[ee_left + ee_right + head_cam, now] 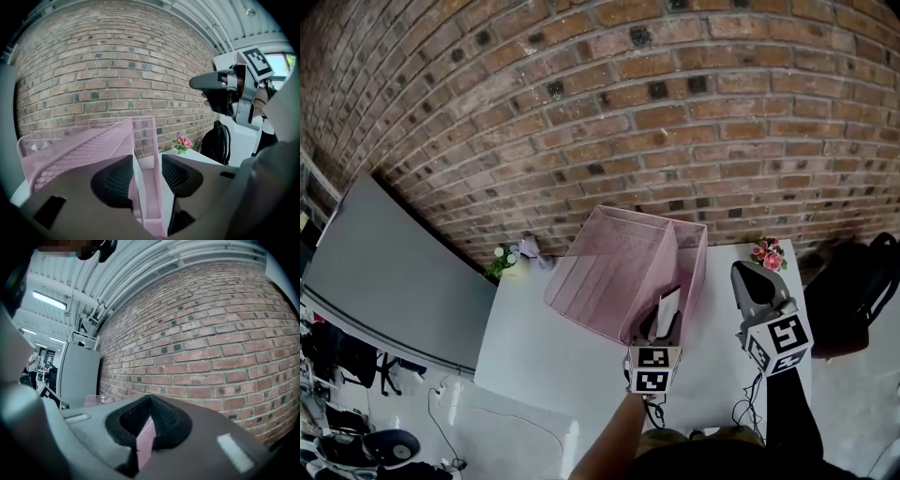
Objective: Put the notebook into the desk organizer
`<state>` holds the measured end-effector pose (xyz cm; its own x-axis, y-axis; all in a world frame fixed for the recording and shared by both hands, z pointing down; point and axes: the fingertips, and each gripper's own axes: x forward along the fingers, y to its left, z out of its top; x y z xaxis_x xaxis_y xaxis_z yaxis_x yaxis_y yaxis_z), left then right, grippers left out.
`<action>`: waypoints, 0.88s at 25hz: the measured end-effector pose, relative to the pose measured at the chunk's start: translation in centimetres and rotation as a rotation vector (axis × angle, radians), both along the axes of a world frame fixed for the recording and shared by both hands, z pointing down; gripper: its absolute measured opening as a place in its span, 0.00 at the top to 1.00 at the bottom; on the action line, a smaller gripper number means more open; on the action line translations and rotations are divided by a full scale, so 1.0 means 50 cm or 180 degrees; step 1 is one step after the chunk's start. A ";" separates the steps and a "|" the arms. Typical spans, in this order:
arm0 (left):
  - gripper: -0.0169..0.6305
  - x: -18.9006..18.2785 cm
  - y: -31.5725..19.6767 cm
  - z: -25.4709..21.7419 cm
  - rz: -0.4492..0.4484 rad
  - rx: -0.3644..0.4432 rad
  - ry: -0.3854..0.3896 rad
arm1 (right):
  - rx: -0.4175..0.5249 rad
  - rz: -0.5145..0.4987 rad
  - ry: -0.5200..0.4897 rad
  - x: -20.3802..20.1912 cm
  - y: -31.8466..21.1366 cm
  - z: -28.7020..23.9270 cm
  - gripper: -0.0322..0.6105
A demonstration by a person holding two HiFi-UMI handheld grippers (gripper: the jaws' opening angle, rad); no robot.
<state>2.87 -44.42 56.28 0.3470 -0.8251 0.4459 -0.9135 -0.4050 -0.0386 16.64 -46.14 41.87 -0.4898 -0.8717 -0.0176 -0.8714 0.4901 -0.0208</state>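
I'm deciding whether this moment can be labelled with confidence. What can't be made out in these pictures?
Left gripper, left gripper view: the notebook and a desk organizer wall stand between its jaws; whether they clamp the notebook is unclear.
Right gripper, right gripper view: a pink sliver shows between its closed jaws; the pads hide what it is.
How deep the notebook sits, head view: the left gripper covers its lower end.

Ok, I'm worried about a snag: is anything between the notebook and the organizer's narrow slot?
Nothing visible. The notebook already stands at the mouth of the pink organizer, in its narrow right compartment, between the parted jaws of the left gripper; the slot beyond shows only its own mesh walls.
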 end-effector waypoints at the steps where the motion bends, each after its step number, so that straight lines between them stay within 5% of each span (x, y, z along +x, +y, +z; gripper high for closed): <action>1: 0.67 0.000 -0.002 -0.009 -0.0002 0.0035 0.0007 | 0.0015 -0.0011 0.0007 -0.002 0.000 -0.004 0.95; 22: 0.67 -0.017 -0.009 -0.008 -0.0044 0.0081 -0.0022 | 0.0100 -0.0055 0.0015 -0.012 -0.001 -0.025 0.95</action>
